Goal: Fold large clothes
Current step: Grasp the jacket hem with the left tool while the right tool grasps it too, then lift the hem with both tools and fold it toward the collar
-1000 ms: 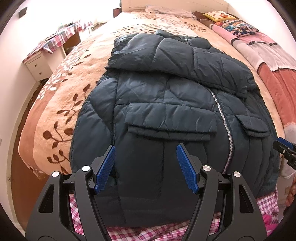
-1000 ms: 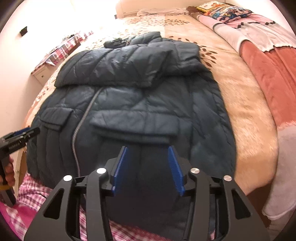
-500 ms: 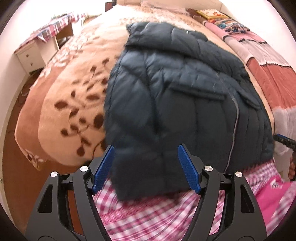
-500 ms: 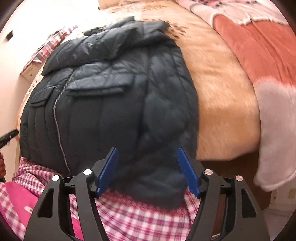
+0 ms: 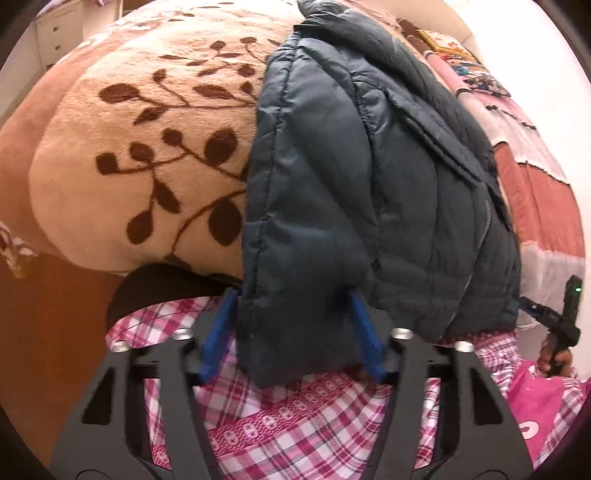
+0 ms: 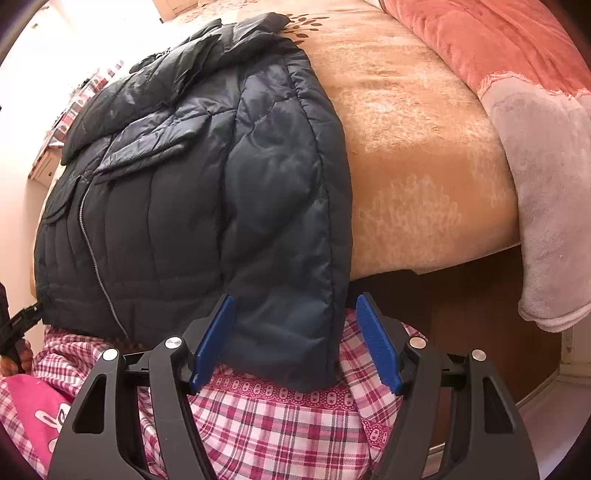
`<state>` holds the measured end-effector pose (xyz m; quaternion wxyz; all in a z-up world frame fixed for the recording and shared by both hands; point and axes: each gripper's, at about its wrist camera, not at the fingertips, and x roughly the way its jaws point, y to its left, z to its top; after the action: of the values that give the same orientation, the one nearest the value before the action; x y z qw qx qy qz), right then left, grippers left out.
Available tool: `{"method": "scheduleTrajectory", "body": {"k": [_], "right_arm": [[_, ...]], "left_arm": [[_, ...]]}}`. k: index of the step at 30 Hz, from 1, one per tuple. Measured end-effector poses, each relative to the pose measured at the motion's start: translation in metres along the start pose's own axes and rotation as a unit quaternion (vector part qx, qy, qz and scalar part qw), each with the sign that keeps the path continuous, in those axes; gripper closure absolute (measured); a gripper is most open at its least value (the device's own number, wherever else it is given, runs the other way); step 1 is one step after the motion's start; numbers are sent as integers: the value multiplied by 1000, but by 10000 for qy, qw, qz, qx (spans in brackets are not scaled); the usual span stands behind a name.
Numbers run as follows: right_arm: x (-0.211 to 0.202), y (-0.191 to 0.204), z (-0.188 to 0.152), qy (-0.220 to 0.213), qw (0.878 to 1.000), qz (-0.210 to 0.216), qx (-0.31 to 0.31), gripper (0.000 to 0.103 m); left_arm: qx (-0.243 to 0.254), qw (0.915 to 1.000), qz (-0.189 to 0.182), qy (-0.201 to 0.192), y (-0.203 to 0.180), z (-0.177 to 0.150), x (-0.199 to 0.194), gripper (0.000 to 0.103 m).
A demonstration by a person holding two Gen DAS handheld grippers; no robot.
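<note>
While left gripper (image 5: 291,328) closes around the jacket (image 5: 369,177) sleeve cuff, right gripper (image 6: 295,339) sits open straddling the other cuff.

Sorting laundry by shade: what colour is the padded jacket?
Dark navy blue jacket, clearest in the right wrist view.

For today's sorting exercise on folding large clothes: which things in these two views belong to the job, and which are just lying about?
Belongs to the job:
- dark padded jacket, laid on the bed
- left tongs, closing around the jacket's corner
- right tongs, open around its other corner

Just lying about:
- leaf-patterned blanket
- coral and white blanket
- white drawer unit
</note>
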<state>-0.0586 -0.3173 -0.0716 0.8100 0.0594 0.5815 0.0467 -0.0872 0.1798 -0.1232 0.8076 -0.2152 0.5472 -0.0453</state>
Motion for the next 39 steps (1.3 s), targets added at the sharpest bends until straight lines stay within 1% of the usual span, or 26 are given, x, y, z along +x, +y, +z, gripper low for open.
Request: {"method": "scheduleTrajectory", "body": {"k": [1, 3, 5, 6, 8, 11, 15, 18, 20, 25, 26, 27, 28, 29, 30, 31, 32, 33, 35, 36, 38, 39], "right_arm": [[0, 0, 0, 2, 10000, -3, -2, 35], [2, 0, -2, 5, 10000, -14, 11, 35], [3, -1, -2, 19, 10000, 13, 32, 35], [4, -2, -2, 36, 10000, 19, 38, 35], [4, -3, -3, 36, 10000, 22, 30, 35], [5, -4, -3, 24, 10000, -11, 32, 28], [7, -7, -4, 9, 10000, 5, 0, 28], [13, -7, -3, 71, 9999, 151, 9, 28], [19, -7, -1, 139, 9996, 265, 15, 28], [36, -17, 0, 334, 9988, 322, 181, 29], [39, -20, -1, 392, 9981, 401, 238, 35], [43, -24, -2, 477, 9967, 556, 335, 45], [45, -26, -4, 530, 9953, 700, 408, 51], [45, -28, -6, 570, 9937, 842, 472, 61], [45, -28, -8, 567, 9934, 887, 455, 68], [43, -27, -9, 552, 9935, 907, 403, 72], [40, -27, -10, 508, 9933, 973, 358, 81], [37, -27, -12, 471, 9924, 1078, 370, 86], [23, -31, -13, 314, 9889, 1366, 499, 91], [17, -33, -13, 232, 9874, 1462, 552, 92], [-6, -39, -14, -81, 9796, 1858, 765, 93], [-14, -40, -13, -187, 9768, 1967, 822, 93]], "left_arm": [[-7, 10000, -48, 41, 0, 0, 2, 63], [22, 9999, -90, 47, -1, -1, 3, 85], [86, 9998, -200, -44, -4, -3, -1, 92], [115, 9997, -220, -82, -6, -4, -4, 93], [202, 9993, -246, -178, -11, -4, -11, 94], [211, 9988, -311, -328, -15, -4, -25, 95], [238, 9982, -286, -470, -19, -2, -39, 95], [276, 9978, -249, -542, -21, 0, -45, 95], [253, 9978, -263, -558, -22, 2, -47, 95], [256, 9978, -224, -570, -22, 2, -51, 95], [252, 9978, -218, -568, -22, 2, -51, 95], [249, 9979, -208, -564, -22, 2, -52, 95], [245, 9979, -201, -561, -22, 2, -52, 95], [244, 9980, -185, -560, -22, 2, -52, 95], [244, 9980, -174, -563, -22, 2, -52, 95], [248, 9979, -161, -576, -23, 3, -53, 95], [256, 9978, -165, -589, -23, 2, -54, 95], [265, 9976, -157, -616, -24, 2, -55, 95], [270, 9971, -167, -691, -26, 2, -62, 95], [272, 9966, -199, -748, -27, 3, -66, 95], [297, 9949, -277, -919, -30, 4, -79, 95], [317, 9936, -323, -1032, -33, 5, -88, 95]]}}
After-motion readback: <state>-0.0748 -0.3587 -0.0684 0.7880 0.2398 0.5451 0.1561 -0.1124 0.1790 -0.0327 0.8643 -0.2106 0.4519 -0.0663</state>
